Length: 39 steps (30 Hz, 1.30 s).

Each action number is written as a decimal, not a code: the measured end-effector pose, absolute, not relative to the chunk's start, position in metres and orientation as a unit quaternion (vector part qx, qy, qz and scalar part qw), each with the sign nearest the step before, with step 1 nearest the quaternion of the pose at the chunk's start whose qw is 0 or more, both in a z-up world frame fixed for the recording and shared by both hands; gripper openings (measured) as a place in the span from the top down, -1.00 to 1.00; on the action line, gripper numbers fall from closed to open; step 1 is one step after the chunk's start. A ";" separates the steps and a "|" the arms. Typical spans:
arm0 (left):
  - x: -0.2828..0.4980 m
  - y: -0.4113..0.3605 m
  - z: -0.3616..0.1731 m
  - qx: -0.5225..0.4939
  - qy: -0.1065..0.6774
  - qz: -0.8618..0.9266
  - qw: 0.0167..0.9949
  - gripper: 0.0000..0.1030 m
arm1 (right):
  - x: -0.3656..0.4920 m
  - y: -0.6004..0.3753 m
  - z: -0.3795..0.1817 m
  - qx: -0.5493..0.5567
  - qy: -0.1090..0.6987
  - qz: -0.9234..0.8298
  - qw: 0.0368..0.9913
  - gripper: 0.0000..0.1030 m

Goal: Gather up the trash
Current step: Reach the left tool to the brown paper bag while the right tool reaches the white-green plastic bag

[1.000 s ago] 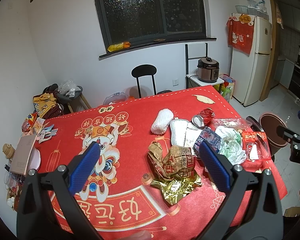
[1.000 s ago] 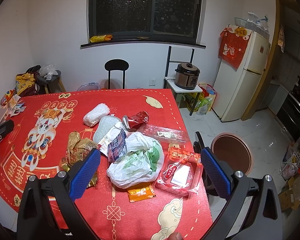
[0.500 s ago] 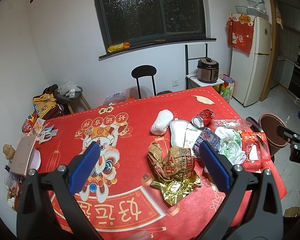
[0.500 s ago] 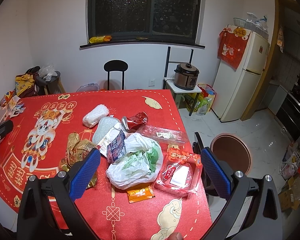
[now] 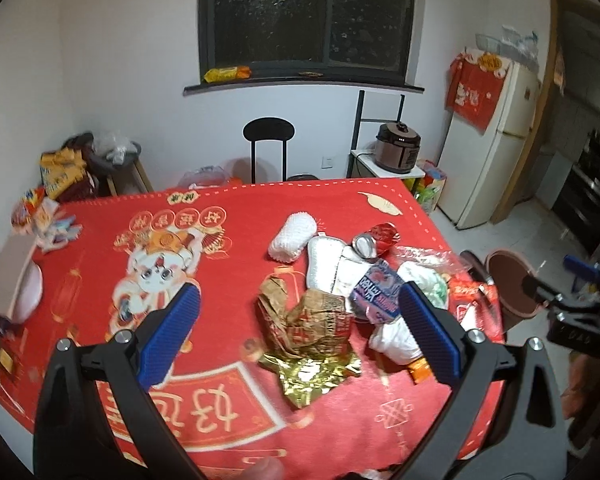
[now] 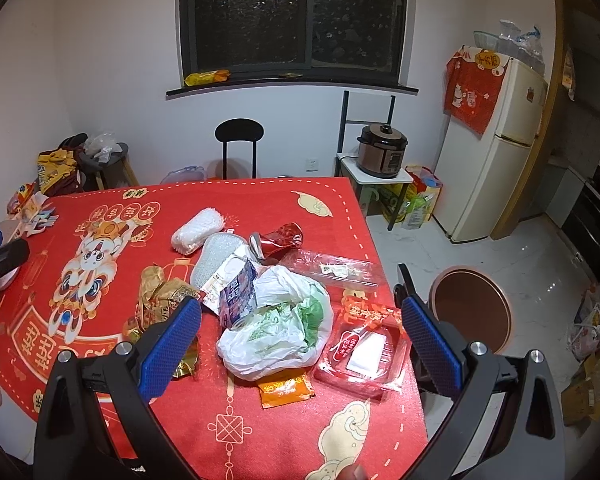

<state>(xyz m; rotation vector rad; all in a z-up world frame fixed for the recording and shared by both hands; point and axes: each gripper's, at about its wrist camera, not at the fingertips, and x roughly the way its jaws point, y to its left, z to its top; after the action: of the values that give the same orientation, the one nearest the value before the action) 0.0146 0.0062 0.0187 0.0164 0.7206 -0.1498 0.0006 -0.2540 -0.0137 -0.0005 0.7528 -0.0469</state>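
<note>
Right wrist view: trash (image 6: 274, 320) lies piled on the table (image 6: 284, 436), none collected; both grippers (image 6: 300, 328) (image 5: 296, 328) hover wide, empty (bin (image 6: 470, 310) just beside)

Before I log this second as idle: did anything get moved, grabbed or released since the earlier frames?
The left gripper has swung right and closer over the crumpled gold wrapper. The right gripper barely drifted above the white plastic bag. Both stay open and empty. The trash on the red tablecloth lies as before.
</note>
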 end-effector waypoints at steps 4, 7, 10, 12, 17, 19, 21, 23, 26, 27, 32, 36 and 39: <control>0.012 0.009 0.012 -0.023 0.355 -0.068 0.932 -0.90 | 0.006 -0.261 -0.020 0.006 0.370 -0.003 0.929 -0.92; 0.007 0.013 0.004 -0.045 0.346 -0.057 0.935 -0.90 | 0.008 -0.269 -0.025 0.008 0.363 0.014 0.932 -0.92; 0.002 0.018 -0.006 -0.051 0.343 -0.028 0.938 -0.90 | 0.013 -0.278 -0.033 0.001 0.356 0.029 0.934 -0.92; 0.001 0.023 -0.015 -0.052 0.353 -0.010 0.934 -0.90 | 0.018 -0.284 -0.040 0.003 0.359 0.043 0.932 -0.92; -0.007 0.041 -0.050 -0.056 0.397 0.043 0.915 -0.90 | 0.029 -0.291 -0.063 0.008 0.375 0.073 0.924 -0.92; -0.013 0.048 -0.063 -0.052 0.408 0.058 0.909 -0.90 | 0.034 -0.289 -0.073 0.013 0.382 0.091 0.919 -0.92; -0.016 0.055 -0.074 -0.053 0.419 0.059 0.904 -0.90 | 0.039 -0.283 -0.079 0.005 0.391 0.086 0.916 -0.92; -0.016 0.060 -0.084 -0.054 0.427 0.053 0.901 -0.90 | 0.045 -0.276 -0.086 0.005 0.399 0.081 0.913 -0.92; -0.004 0.076 -0.096 -0.062 0.435 0.040 0.897 -0.89 | 0.053 -0.265 -0.095 0.012 0.411 0.077 0.908 -0.92; 0.002 0.081 -0.098 -0.067 0.436 0.033 0.897 -0.89 | 0.054 -0.262 -0.097 0.013 0.414 0.070 0.907 -0.92; 0.037 0.091 -0.104 -0.069 0.441 -0.013 0.895 -0.89 | 0.063 -0.243 -0.101 0.011 0.428 0.047 0.902 -0.92; 0.065 0.094 -0.120 -0.058 0.452 -0.062 0.888 -0.87 | 0.068 -0.234 -0.105 0.023 0.443 0.022 0.896 -0.92; 0.077 0.094 -0.135 -0.054 0.466 -0.086 0.879 -0.75 | 0.067 -0.228 -0.111 0.027 0.454 0.012 0.891 -0.91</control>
<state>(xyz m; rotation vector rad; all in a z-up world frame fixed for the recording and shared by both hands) 0.0769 0.0943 -0.1351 -0.1122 0.9714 -0.1801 0.0672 -0.2277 -0.1107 0.0555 0.9424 0.0242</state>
